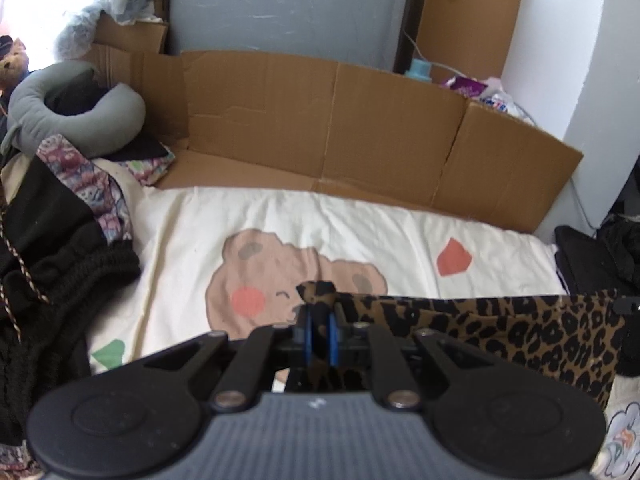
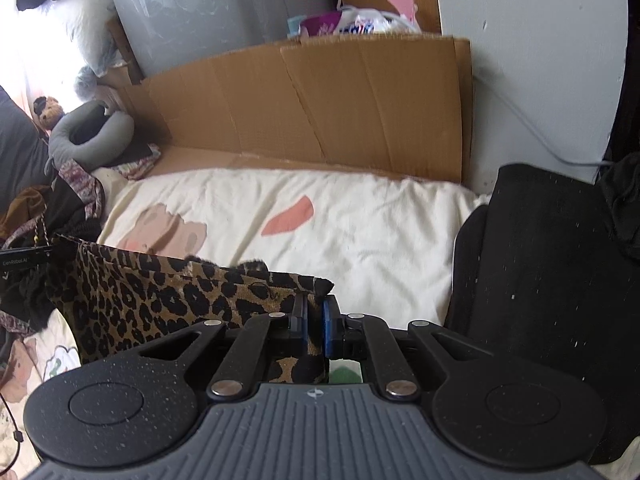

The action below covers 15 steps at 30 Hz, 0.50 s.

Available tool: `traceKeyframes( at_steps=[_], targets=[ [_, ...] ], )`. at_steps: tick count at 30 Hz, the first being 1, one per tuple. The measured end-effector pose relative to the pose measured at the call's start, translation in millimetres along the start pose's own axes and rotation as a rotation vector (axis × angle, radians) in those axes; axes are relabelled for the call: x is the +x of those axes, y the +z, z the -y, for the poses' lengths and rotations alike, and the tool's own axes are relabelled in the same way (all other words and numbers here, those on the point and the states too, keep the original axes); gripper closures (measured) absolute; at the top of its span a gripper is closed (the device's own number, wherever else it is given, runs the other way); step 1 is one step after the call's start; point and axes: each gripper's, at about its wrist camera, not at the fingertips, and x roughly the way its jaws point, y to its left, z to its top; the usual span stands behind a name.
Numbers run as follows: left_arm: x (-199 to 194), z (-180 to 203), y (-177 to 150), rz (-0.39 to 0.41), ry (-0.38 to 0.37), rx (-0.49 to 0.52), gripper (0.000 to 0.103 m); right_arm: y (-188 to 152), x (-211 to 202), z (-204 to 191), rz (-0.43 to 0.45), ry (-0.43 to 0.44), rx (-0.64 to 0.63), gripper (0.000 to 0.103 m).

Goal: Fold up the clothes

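Note:
A leopard-print garment (image 1: 520,332) hangs stretched between both grippers above a cream bedsheet (image 1: 320,224) printed with a bear. My left gripper (image 1: 320,320) is shut on one corner of it, and a tuft of the cloth sticks up past the blue pads. In the right wrist view the same leopard-print garment (image 2: 160,296) runs off to the left, and my right gripper (image 2: 316,316) is shut on its other corner. The left gripper's tip (image 2: 24,260) shows at the left edge of that view.
Flattened cardboard (image 1: 360,120) lines the wall behind the bed. A pile of dark and patterned clothes (image 1: 52,264) and a grey neck pillow (image 1: 80,120) lie at the left. A black folded item (image 2: 540,280) sits at the right end of the bed.

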Motion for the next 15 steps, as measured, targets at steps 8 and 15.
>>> traceKeyframes(
  at_steps=[8, 15],
  targets=[
    [13, 3, 13, 0.005, 0.015, 0.015, 0.094, 16, 3, -2, 0.008, -0.011, 0.02, 0.098],
    [49, 3, 11, -0.029, 0.029, 0.018, 0.094, 19, 40, 5, -0.027, -0.051, 0.018, 0.098]
  ],
)
